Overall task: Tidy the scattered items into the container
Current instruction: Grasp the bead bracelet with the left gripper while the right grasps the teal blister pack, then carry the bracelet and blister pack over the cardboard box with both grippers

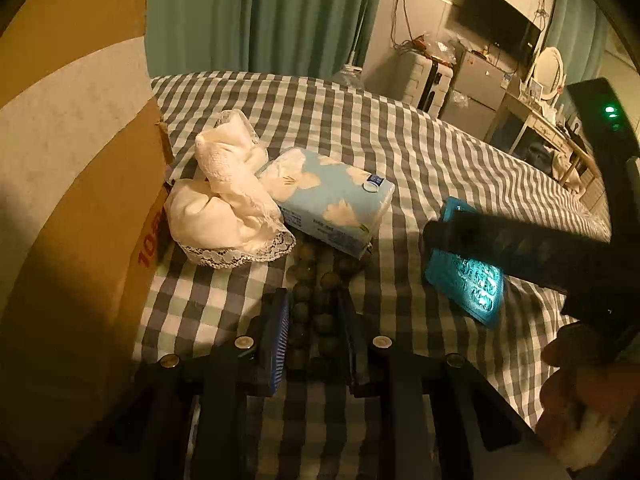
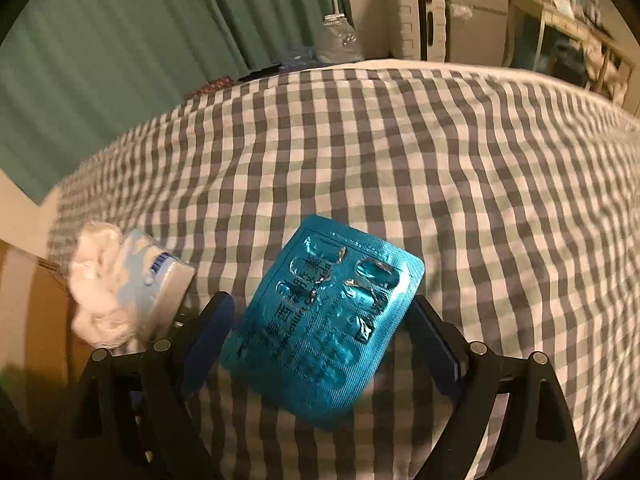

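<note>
Here, on a checked bed, two pairs of tongs close in on scattered items beside a cardboard box.

Left tongs: narrowed around a string of dark wooden beads, the blue pads at either side of the strand; whether they already press on it cannot be told in the dim light.

Right tongs: spread wide, straddling a blister pack without touching it.

Step in hand: likely two pickups at once, beads and pills.

Doing it well: the beads should be pinched across several of them so the loose strand does not slip; the flat pack wants its edges caught squarely, as it lies askew between the fingers.

Blister pack: shiny teal foil, printed lettering, several pockets already burst, lying flat on the bed.

Beads: round, dull brown, in a doubled line, running under the edge of a tissue pack.

Other items: a lace-trimmed white cloth leaning on the tissue pack.

Container: the cardboard box, just left of the cloth.
</note>
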Tool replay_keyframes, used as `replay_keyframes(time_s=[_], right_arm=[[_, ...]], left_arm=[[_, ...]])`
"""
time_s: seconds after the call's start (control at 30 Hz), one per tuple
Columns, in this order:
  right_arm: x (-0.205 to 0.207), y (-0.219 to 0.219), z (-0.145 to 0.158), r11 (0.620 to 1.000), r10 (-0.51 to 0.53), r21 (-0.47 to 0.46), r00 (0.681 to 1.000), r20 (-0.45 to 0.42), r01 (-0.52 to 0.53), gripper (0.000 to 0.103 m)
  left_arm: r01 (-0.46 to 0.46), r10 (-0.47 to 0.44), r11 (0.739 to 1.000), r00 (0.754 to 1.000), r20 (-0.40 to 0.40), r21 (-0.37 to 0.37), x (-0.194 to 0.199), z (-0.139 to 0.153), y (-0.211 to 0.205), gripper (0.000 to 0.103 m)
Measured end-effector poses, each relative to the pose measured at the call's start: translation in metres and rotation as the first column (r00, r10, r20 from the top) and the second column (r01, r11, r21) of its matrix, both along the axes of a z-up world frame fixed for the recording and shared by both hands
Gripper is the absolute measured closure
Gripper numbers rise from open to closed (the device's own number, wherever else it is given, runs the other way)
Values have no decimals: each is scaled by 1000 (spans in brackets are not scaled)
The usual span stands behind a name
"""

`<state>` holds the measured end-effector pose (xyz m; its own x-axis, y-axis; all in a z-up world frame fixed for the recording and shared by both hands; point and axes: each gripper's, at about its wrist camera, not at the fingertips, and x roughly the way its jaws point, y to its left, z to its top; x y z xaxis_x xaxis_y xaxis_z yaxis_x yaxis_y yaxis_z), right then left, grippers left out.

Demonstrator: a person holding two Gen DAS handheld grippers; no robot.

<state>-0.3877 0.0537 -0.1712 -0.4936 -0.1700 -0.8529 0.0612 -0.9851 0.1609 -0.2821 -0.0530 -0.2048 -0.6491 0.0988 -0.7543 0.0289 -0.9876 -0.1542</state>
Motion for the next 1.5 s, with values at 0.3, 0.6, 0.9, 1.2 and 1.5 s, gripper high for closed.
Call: replay_keyframes(time_s=[0.3, 0.6, 0.9, 1.2, 1.5], right_arm=[[42, 16, 6, 992, 111, 67, 991, -80, -106, 35], [120, 61, 23, 995, 100, 17, 992, -77, -99, 35], [164, 78, 39, 994, 112, 8, 993, -49, -112, 36], [202, 69, 80, 988, 151, 25, 984, -98, -150, 36], [232, 53, 130, 979, 206, 33, 961, -186, -203, 36]], left_arm=[[55, -56, 998, 998, -5, -25, 11, 10, 8, 92], [111, -112, 994, 993, 37, 26, 42, 27, 34, 92], [117, -122, 988, 991, 50, 106, 81, 55, 43, 92], [97, -101, 991, 994, 46, 89, 114, 82, 41, 92], [100, -102, 989, 995, 14, 112, 126, 124, 33, 92]])
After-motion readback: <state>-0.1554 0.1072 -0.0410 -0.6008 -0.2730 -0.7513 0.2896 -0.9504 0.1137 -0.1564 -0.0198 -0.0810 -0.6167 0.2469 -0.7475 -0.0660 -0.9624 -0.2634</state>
